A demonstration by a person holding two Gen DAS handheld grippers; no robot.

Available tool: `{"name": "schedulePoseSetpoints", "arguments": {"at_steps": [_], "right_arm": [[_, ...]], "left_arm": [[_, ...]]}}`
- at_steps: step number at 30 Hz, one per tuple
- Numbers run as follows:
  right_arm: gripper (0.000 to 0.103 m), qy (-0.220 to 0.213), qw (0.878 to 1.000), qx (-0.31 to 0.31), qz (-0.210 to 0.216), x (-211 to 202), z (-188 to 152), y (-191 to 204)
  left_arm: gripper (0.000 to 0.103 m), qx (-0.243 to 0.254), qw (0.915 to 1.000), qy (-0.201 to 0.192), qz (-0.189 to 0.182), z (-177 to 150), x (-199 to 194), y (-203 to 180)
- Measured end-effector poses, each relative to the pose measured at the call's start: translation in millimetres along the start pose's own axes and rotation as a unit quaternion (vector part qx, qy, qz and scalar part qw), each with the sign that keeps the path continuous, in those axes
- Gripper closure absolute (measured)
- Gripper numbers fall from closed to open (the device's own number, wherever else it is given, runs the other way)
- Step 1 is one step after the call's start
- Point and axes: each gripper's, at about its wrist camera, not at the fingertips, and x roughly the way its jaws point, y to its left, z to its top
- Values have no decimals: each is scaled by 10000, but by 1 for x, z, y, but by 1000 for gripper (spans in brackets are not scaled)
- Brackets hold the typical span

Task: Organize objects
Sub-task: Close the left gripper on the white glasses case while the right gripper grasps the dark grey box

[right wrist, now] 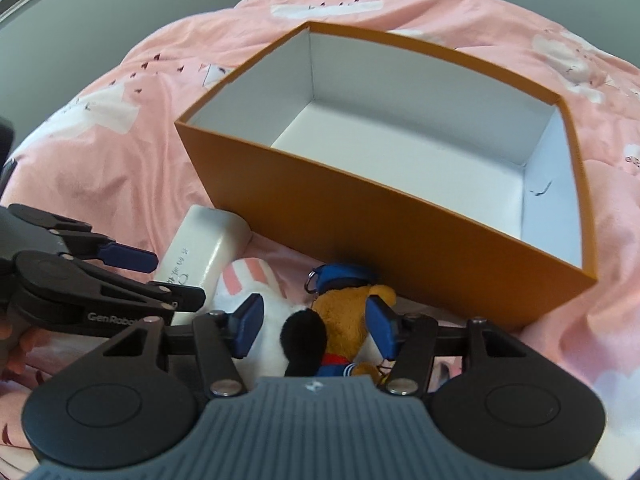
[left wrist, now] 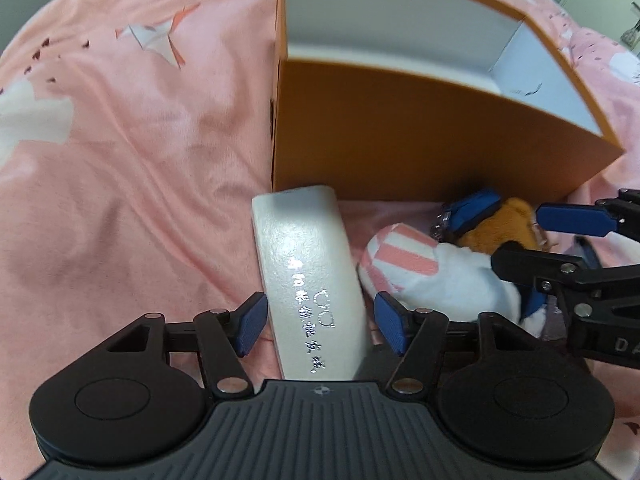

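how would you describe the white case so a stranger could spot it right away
Find the big orange box on the pink bedspread. The white case lies against its near wall, left of the plush toys; it alone is hard, glossy and oblong, with silver lettering.

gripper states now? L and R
Left gripper: open, straddling the white case, not clamped.
Right gripper: open around the plush toy.

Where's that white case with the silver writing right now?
The white case lies on the pink bedspread between the open left gripper's fingers, its far end against the orange box, striped sock alongside.
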Motion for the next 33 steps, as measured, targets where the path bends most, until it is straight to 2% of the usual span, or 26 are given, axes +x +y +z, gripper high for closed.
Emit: {"name": "schedulePoseSetpoints", "arguments": {"at_steps": [6, 11, 18, 23, 24, 28, 33], "right_arm": [[43, 140, 9999, -34, 64, 15, 4, -6], [42, 142, 9998, 32, 123, 21, 6, -10], [42, 2, 9993, 267, 255, 8, 5, -15], [42, -171, 9957, 369, 833, -23, 2, -14], [38, -171, 9944, 363, 975, -28, 1, -12], [35, 194, 9890, 226, 1449, -28, -6, 0], [36, 621, 9891, 70, 1330, -1, -16, 17]], "left_arm": [[29, -154, 9995, 269, -15, 5, 19, 6], [31, -186, 9994, 278, -75, 2, 25, 9], [32, -76, 9998, -133, -103, -11, 4, 9], [32, 4, 9987, -494, -99, -18, -22, 9], [32, 23, 9985, -540, -108, -18, -28, 9], [33, 21, 9973, -717, -131, -12, -38, 7], [33, 32, 9960, -879, -134, -21, -47, 5]]}}
